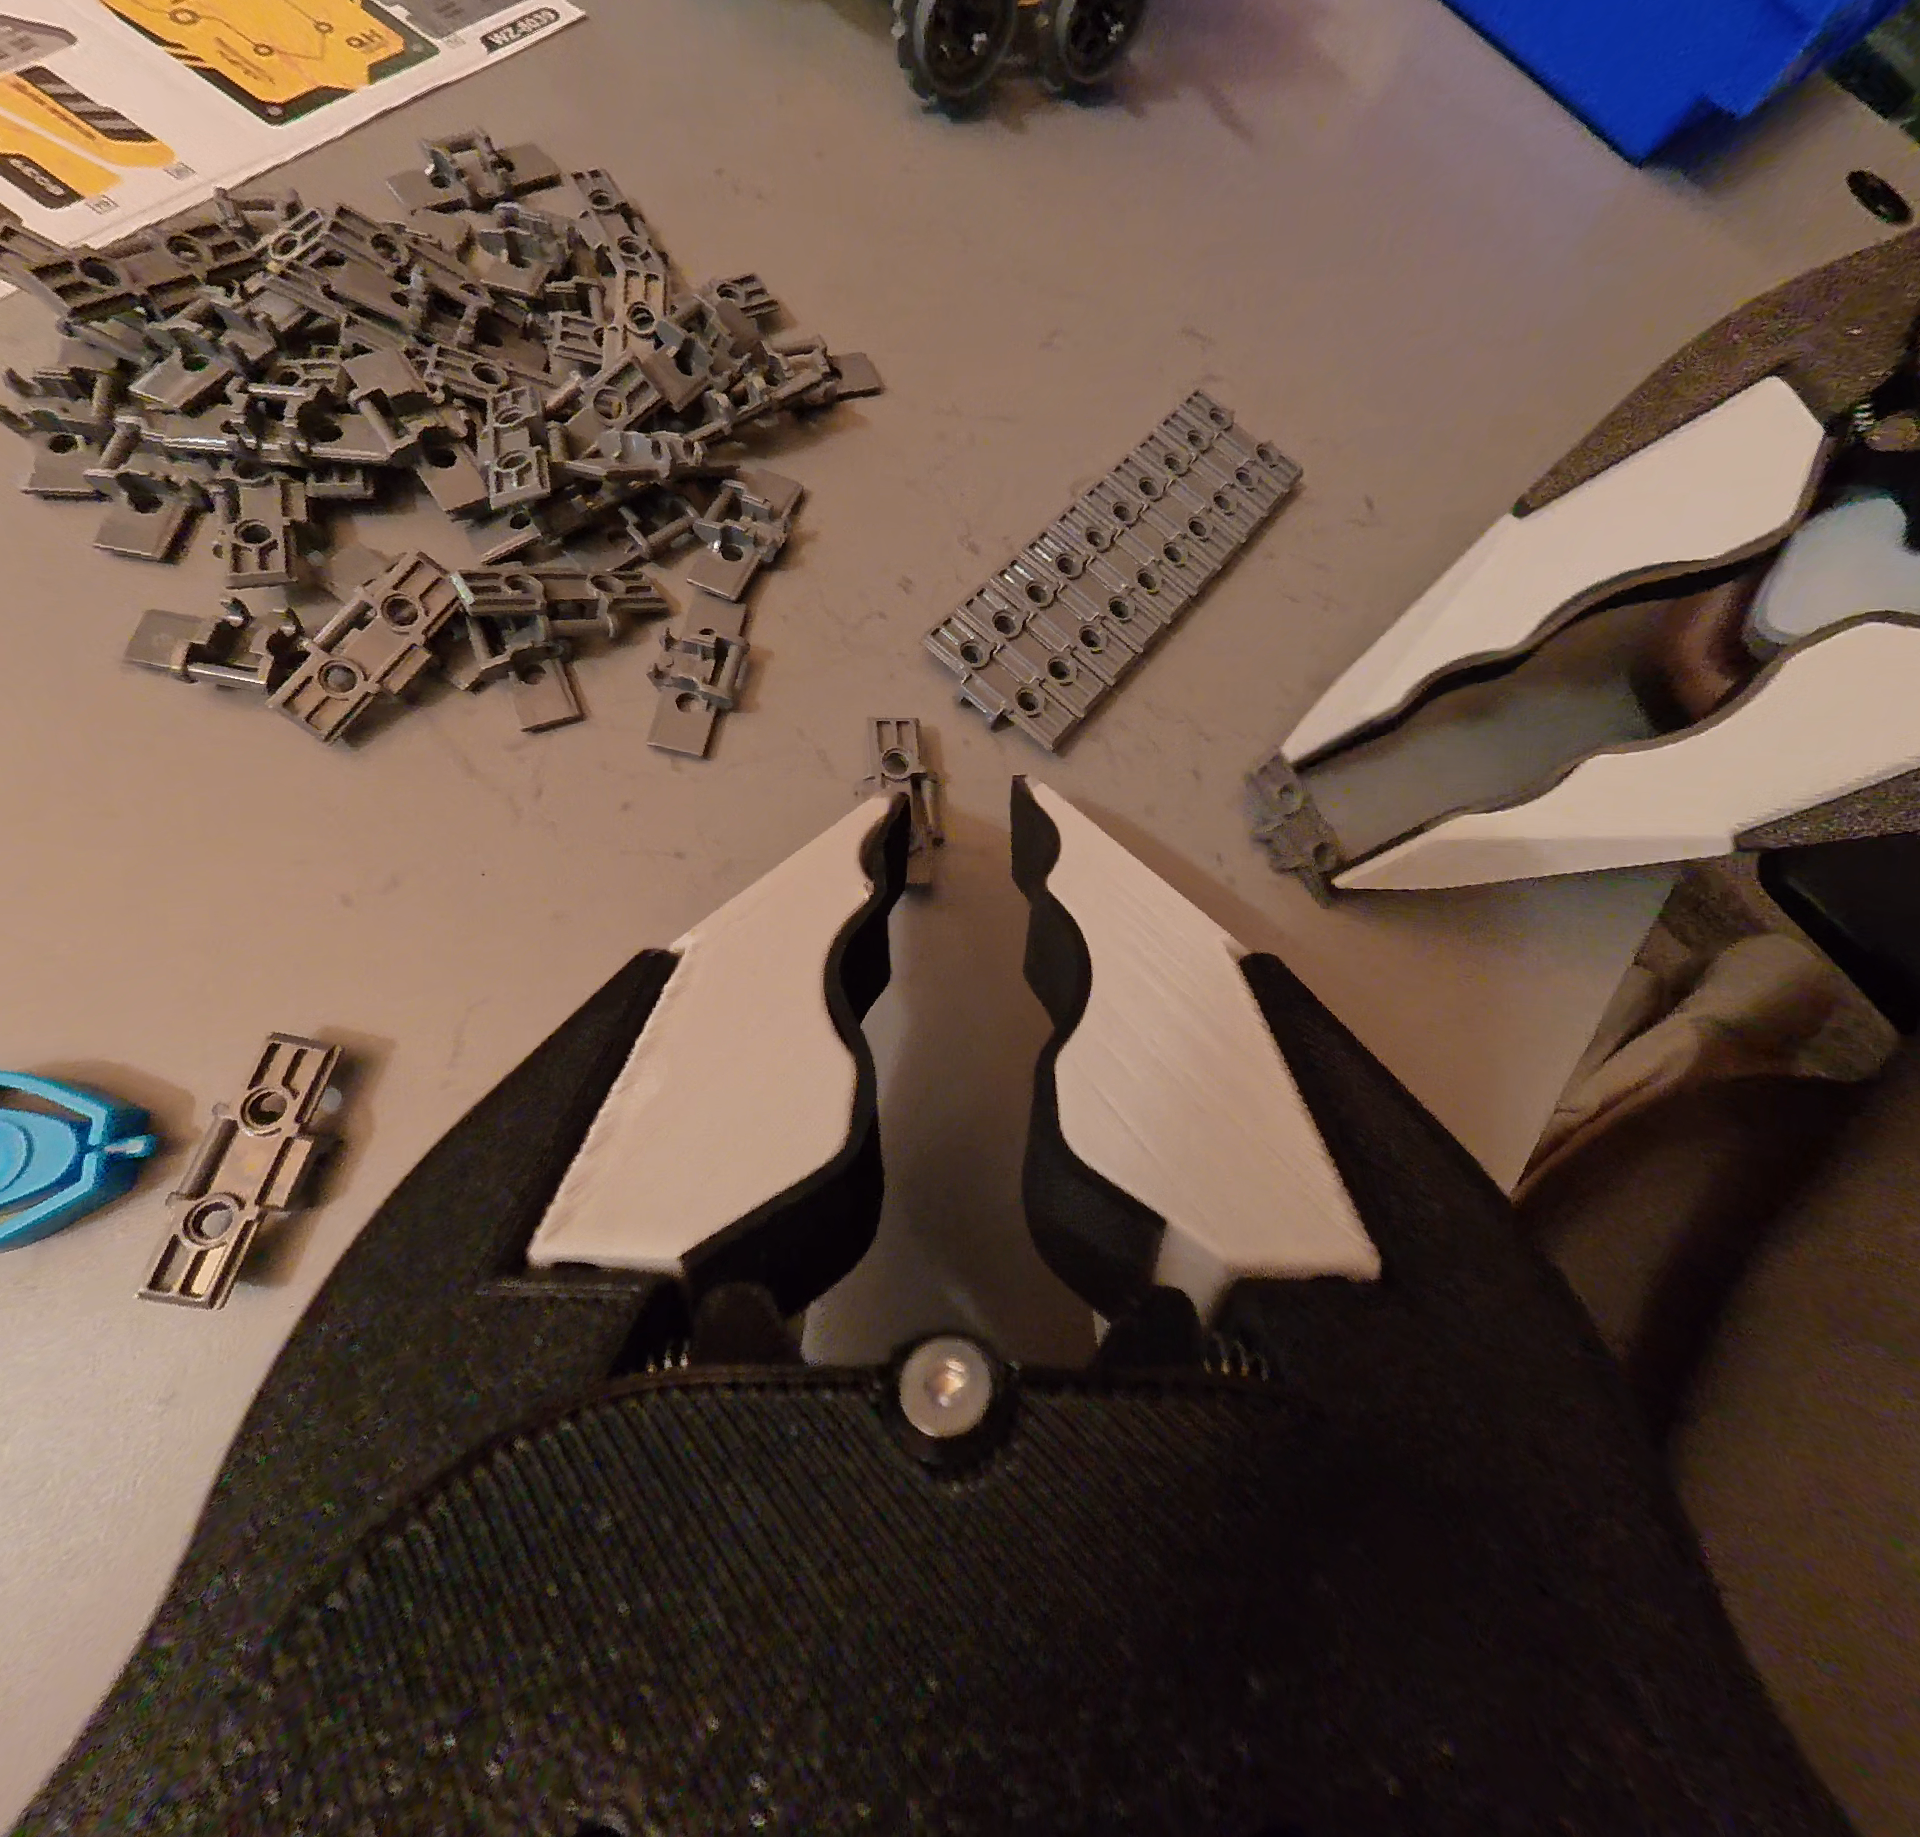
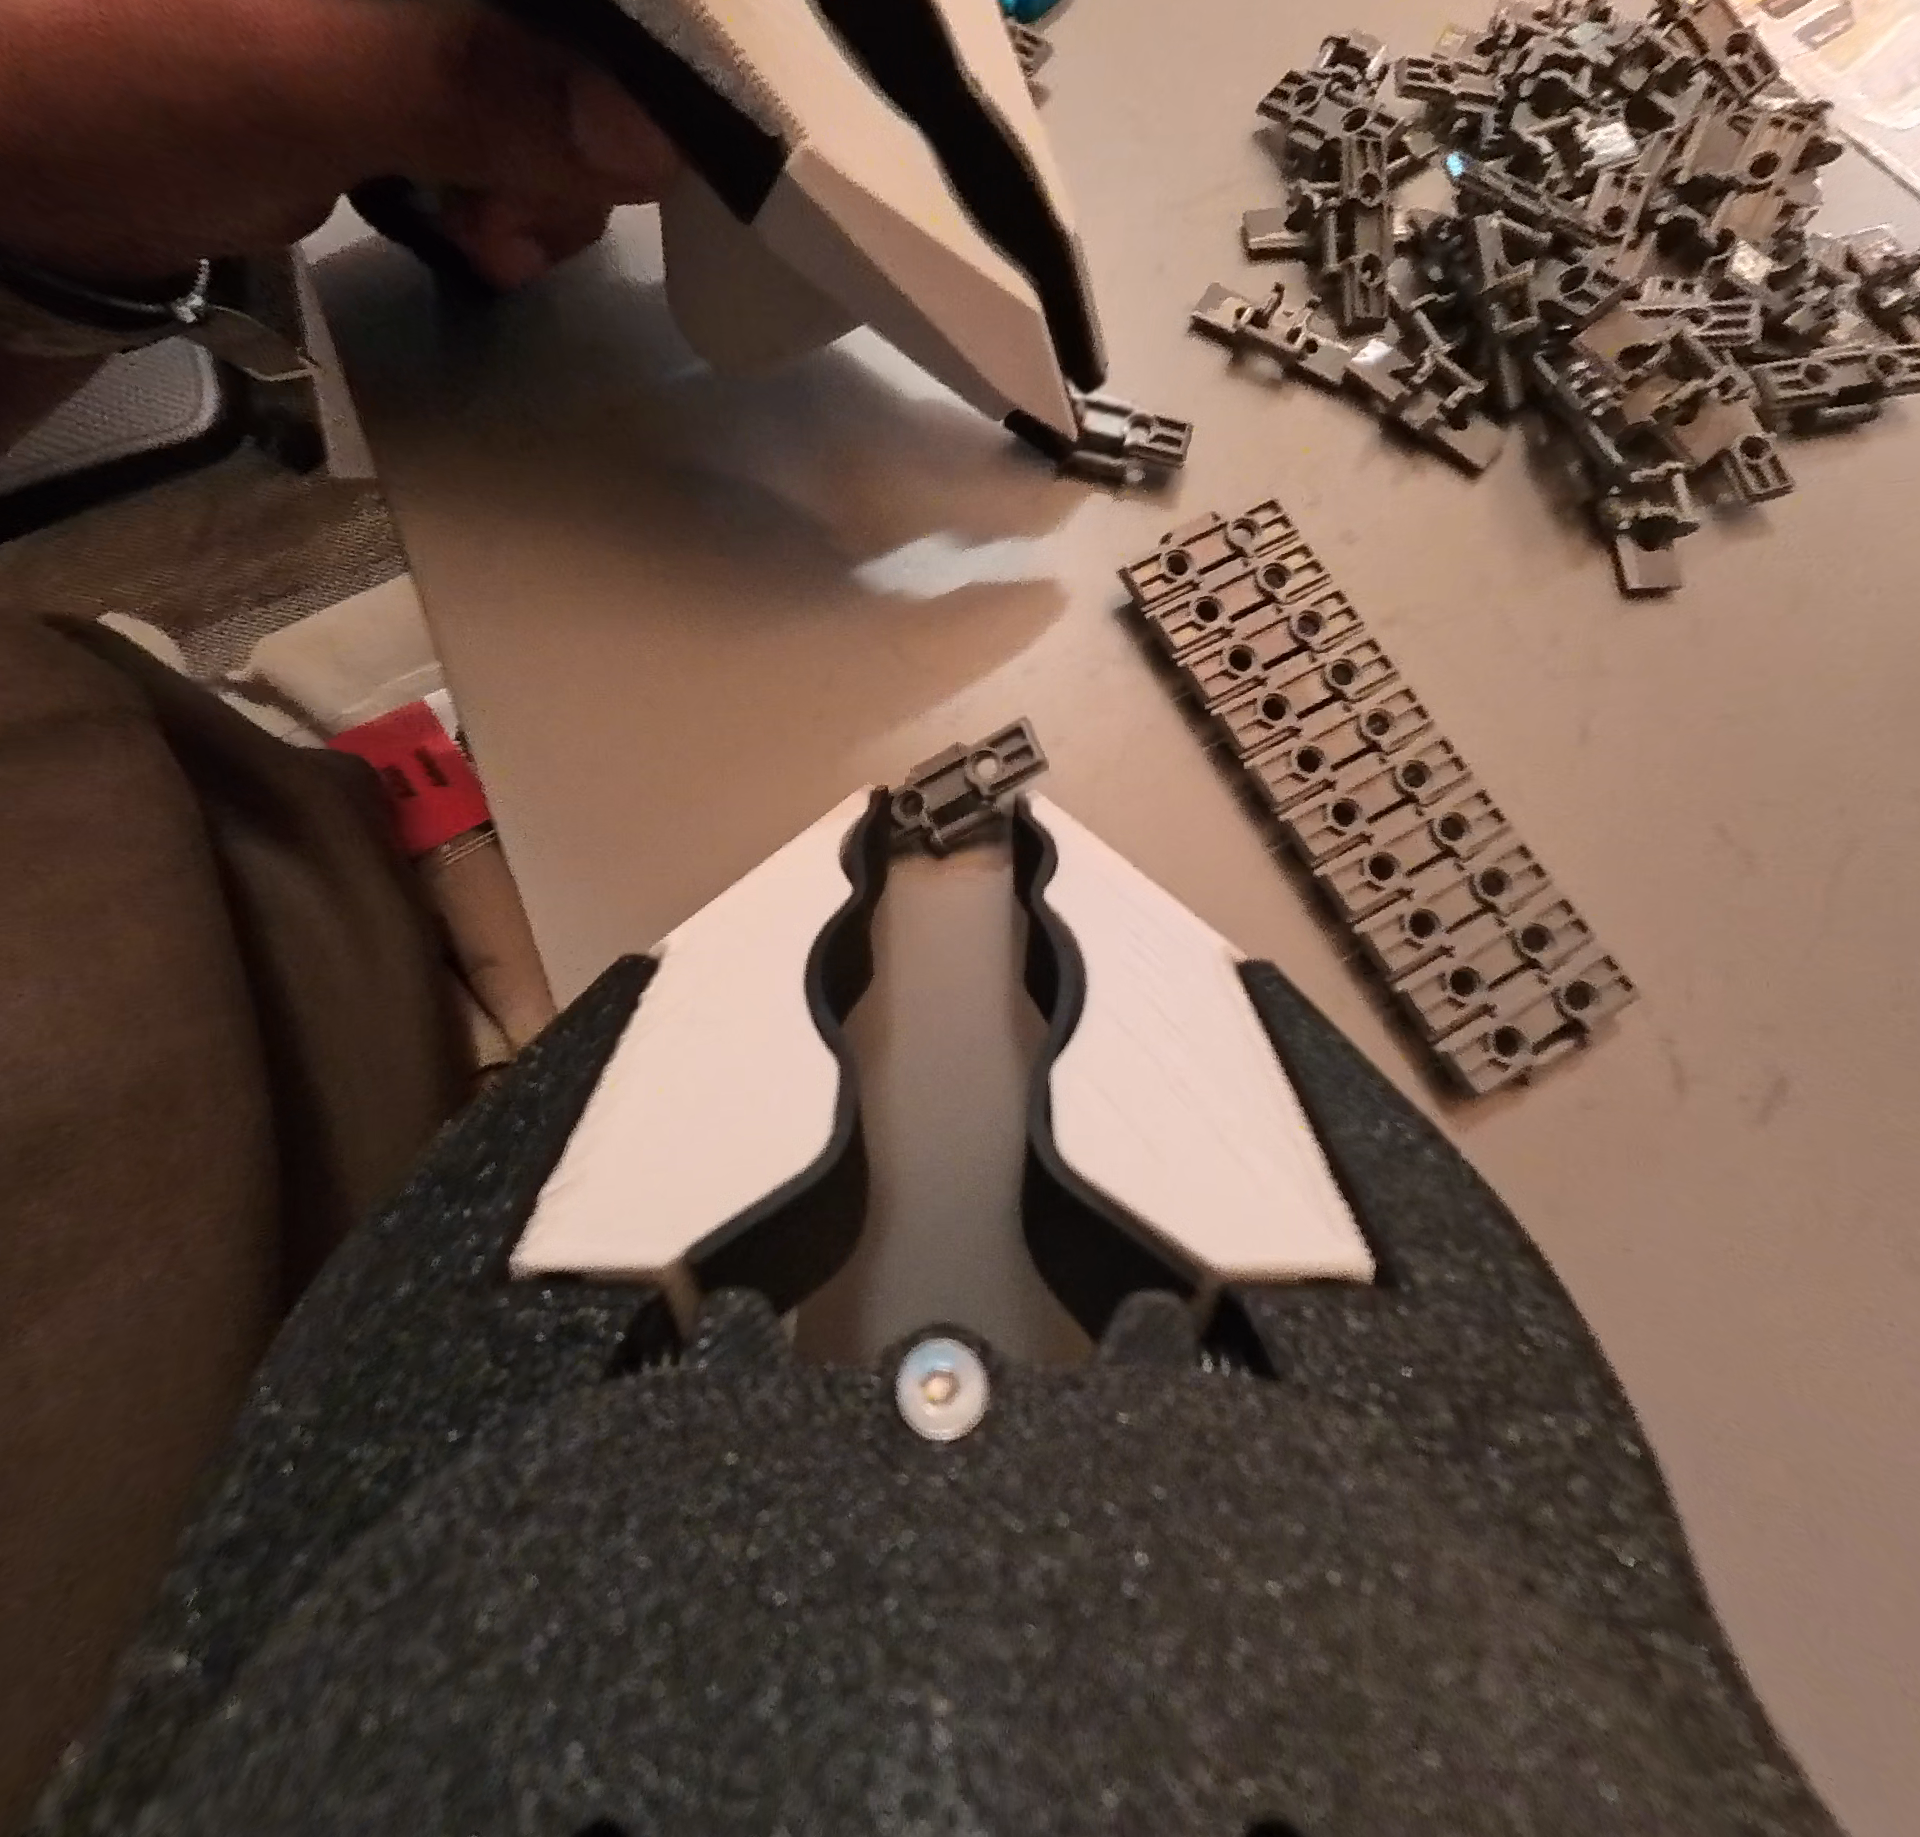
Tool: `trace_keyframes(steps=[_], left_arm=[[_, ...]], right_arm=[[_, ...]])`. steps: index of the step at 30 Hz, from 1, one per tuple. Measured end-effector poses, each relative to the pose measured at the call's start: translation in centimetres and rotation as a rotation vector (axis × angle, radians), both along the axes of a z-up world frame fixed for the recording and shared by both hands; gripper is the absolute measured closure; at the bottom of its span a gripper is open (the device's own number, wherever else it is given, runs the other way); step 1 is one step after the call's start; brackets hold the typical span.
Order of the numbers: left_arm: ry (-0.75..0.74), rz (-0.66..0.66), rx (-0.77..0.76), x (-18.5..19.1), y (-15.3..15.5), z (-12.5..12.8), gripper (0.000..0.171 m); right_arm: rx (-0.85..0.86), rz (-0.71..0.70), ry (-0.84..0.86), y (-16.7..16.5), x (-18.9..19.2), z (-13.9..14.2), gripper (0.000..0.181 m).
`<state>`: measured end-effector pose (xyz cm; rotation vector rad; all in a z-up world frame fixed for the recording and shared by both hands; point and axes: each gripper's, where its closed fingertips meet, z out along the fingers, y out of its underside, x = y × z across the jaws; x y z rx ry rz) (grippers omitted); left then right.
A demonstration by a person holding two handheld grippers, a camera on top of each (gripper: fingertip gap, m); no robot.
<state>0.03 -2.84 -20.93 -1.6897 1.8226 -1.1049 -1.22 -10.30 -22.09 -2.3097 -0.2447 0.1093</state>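
Grey plastic track link (image 1: 906, 785) sits at the very tip of the left gripper (image 1: 958, 813), pressed against one finger while the other finger stands clear of it, so the jaws are parted and nothing is clamped there. From the right wrist view that link (image 2: 1127, 440) pokes out past the left tips, long axis running out toward the loose heap of grey links (image 1: 384, 416) at the far side of the desk (image 1: 1039, 281). Over to the right gripper (image 2: 948, 813): its jaws are pinched onto a second small grey link (image 2: 971, 781), held crosswise, one end jutting toward the assembled grey track strip (image 2: 1371, 800). That strip lies flat between the two tools and the heap, just beside both; the right gripper is nearer its end. One stray double link (image 1: 244, 1169) rests near the desk's left edge beside a blue plastic tool (image 1: 52, 1159)
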Motion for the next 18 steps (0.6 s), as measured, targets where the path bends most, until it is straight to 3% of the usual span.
trace_keyframes(steps=[4, 12, 18], left_arm=[[-0.018, -0.014, -0.021, -0.1, -0.2, 0.3, 0.154], [-0.038, -0.035, -0.042, -0.2, -0.5, 0.7, 0.144], [-0.039, -0.04, -0.02, -0.2, -0.6, 0.7, 0.142]], right_arm=[[0.02, -0.015, -0.01, -0.3, 0.6, 0.2, 0.15], [0.116, -0.045, 0.135, -1.4, 1.4, 1.9, 0.151], [0.105, -0.046, 0.132, -1.0, 1.7, 1.7, 0.151]])
